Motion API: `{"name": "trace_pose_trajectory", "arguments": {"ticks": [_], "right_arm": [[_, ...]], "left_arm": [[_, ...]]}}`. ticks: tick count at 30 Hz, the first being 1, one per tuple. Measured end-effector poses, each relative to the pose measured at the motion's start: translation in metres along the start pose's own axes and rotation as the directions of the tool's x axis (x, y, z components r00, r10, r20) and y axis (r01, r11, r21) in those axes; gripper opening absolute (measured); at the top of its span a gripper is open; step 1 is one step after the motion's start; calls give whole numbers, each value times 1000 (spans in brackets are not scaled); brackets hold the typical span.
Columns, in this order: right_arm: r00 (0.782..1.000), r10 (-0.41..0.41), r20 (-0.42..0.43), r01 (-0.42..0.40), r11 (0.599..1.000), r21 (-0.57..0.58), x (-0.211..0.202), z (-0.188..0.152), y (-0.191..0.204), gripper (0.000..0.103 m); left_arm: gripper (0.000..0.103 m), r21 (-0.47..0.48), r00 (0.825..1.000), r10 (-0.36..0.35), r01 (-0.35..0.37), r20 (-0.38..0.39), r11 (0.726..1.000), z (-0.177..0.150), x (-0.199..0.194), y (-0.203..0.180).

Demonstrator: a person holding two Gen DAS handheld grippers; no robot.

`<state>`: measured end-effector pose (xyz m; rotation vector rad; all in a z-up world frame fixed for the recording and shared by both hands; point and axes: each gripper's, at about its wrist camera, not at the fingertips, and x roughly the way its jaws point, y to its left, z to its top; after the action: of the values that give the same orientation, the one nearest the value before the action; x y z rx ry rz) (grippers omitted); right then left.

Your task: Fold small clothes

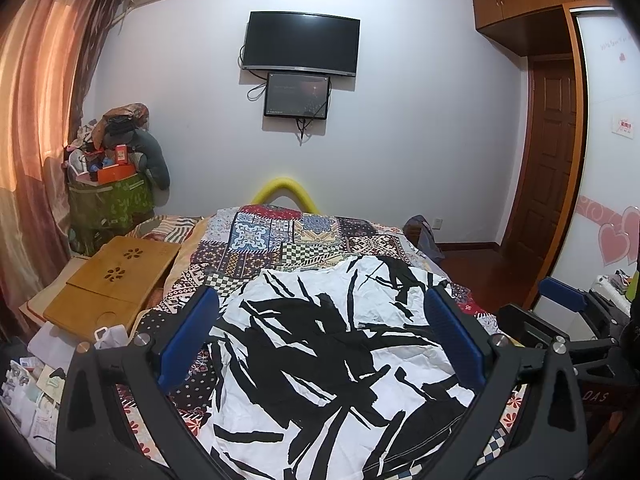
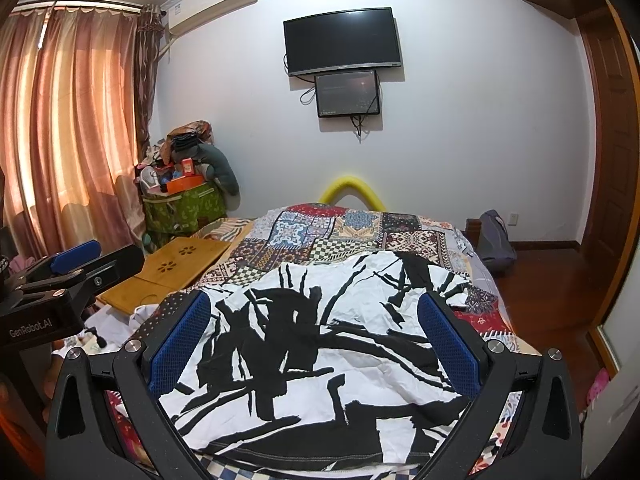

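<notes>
A white garment with bold black streaks [image 1: 332, 356] lies spread flat on the patchwork bedspread [image 1: 276, 240]; it also shows in the right wrist view [image 2: 320, 344]. My left gripper [image 1: 322, 304] is open and empty, its blue pads [image 1: 188, 336] held above the garment's near part. My right gripper [image 2: 314, 304] is open and empty too, hovering over the same garment, its blue pads [image 2: 450, 340] wide apart. The right gripper shows at the right edge of the left wrist view [image 1: 568, 300]; the left one at the left edge of the right wrist view [image 2: 76, 260].
A wooden lap tray [image 1: 116, 284] lies on the bed's left side, papers and a plastic bag [image 1: 108, 336] near it. A loaded green basket [image 1: 108, 196] stands by the curtain. A TV [image 1: 300, 44] hangs on the far wall. A bag [image 2: 494, 244] sits on the floor at right.
</notes>
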<state>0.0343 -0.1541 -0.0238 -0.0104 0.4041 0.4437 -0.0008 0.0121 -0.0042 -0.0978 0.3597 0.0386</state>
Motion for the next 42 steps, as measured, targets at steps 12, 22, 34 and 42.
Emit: {"name": "trace_pose_trajectory", "arguments": {"ticks": [12, 22, 34, 42], "right_arm": [[1000, 0, 0, 0, 1000, 1, -1, 0, -1, 103], [1000, 0, 0, 0, 1000, 3, -1, 1, -1, 103], [1000, 0, 0, 0, 1000, 3, -1, 1, -1, 103], [1000, 0, 0, 0, 1000, 2, 0, 0, -1, 103]], "left_arm": [[103, -11, 1000, 4, -4, -5, 1000, 0, 2, 4], [103, -5, 1000, 10, -10, -1, 1000, -1, 2, 4], [103, -4, 1000, 8, -8, -1, 1000, -1, 1, 5], [103, -4, 1000, 6, -6, -3, 1000, -1, 2, 4]]}}
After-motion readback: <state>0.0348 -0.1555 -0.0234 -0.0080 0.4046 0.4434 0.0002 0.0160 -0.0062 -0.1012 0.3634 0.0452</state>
